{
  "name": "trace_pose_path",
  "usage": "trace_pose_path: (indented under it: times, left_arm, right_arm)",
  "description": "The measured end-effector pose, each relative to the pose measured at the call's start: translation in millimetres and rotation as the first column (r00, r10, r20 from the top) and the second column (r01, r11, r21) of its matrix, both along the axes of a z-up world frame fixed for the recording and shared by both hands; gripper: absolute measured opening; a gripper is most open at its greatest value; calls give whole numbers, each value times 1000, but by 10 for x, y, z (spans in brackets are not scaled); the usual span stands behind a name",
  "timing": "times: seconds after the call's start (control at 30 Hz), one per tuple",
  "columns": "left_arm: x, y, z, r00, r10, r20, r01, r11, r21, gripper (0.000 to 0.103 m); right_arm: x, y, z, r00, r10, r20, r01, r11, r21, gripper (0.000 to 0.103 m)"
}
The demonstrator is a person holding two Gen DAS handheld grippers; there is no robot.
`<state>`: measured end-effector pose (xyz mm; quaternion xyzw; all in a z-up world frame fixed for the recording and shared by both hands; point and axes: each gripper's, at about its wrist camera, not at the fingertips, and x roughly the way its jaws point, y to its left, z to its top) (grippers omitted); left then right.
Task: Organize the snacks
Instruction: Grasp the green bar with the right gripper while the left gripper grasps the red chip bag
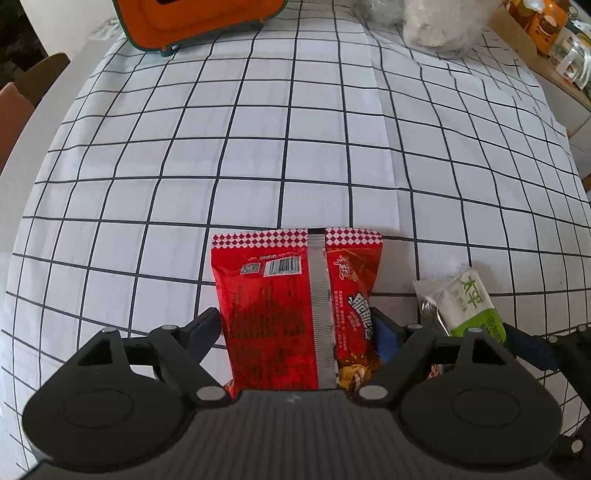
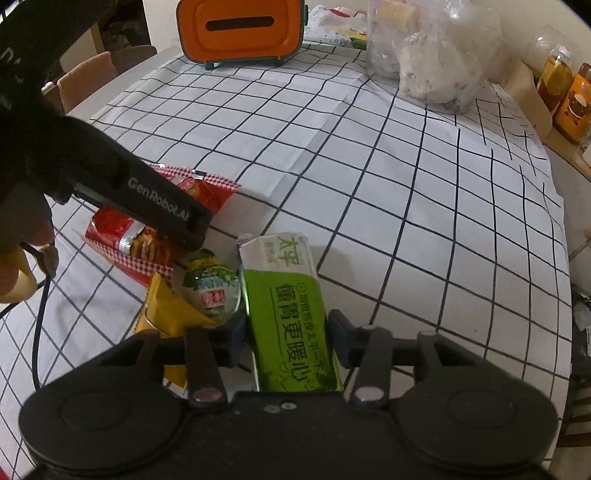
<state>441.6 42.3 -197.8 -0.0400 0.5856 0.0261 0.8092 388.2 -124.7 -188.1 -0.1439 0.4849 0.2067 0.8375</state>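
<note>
A: Where is the left gripper (image 1: 297, 326) sitting?

B: It is pointing steeply down over the red snack bag (image 1: 295, 306), which is lying flat, seam side up, on the checked tablecloth (image 1: 258, 147). Its fingers are standing wide, one along each long edge of the bag. The right finger is lying against the bag's edge; whether the left one is touching cannot be told.

A: And the right gripper (image 2: 290, 332)?

B: It is straddling the green packet (image 2: 291, 325), which is lying lengthwise between the fingers. The left finger is sitting against the packet; a narrow gap is showing at the right finger, so it is not clamping.

A: What is crowding the packet?

B: A round green-and-white snack (image 2: 210, 288) is lying just beside its left edge, and a yellow pouch (image 2: 166, 310) is lying under that snack, reaching below the right gripper's left finger. The red bag is lying further left, with the left gripper's body crossing above it.

A: Anything else on the table?

B: An orange case (image 2: 240, 29) is standing at the far edge, well apart. Clear plastic bags (image 2: 436, 62) with pale contents are sitting at the far right, and bottles (image 2: 565, 88) are standing beyond them.
</note>
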Motion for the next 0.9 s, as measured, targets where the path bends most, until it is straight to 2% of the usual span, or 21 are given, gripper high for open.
trace_pose_path:
  times: [0.13, 0.43, 0.6, 0.9]
  left_arm:
    - [-39, -2, 28, 1000, -8, 22, 8, 1000, -7, 75]
    - [-124, 130, 47, 1000, 18, 17, -18, 1000, -15, 74]
    - [-214, 186, 82, 999, 33, 2, -32, 999, -16, 73]
    - [-527, 246, 315, 999, 33, 29, -33, 999, -13, 73]
  right_arm:
    - [-23, -18, 6, 999, -53, 8, 53, 998, 16, 41]
    - [-135, -140, 73, 983, -181, -43, 183, 982, 50, 41]
    - [-290, -166, 187, 981, -188, -48, 190, 981, 49, 41]
    - [-639, -300, 509, 979, -199, -44, 201, 977, 70, 41]
